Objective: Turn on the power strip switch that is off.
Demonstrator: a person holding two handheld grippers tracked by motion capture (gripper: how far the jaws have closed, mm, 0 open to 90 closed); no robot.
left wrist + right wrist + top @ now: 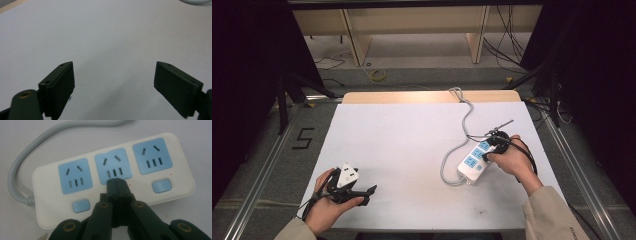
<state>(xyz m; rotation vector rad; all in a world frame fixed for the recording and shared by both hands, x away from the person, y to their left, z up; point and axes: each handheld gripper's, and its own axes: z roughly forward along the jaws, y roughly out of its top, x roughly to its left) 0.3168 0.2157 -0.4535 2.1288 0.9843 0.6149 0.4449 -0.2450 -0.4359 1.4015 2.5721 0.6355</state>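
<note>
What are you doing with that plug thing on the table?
A person holds a gripper in each hand. The right gripper, fingers shut together, sits over the middle of the power strip, right about where its middle switch would be. The strip has three blue sockets. The left gripper is open above the bare table.

The person wears beige sleeves (548,212) with a line of small dark lettering near the right cuff, too small to read. The left gripper (357,192) is black, with a grey three-cornered plate (347,175) on top and a dark cable trailing behind it. Its flat, rectangular black pads (60,87) carry small screw holes, and a brass-coloured rivet sits at the linkage. The right gripper (116,185) is black too, with brass-ringed pivots on its arms and a black cable looping over the hand.
</note>
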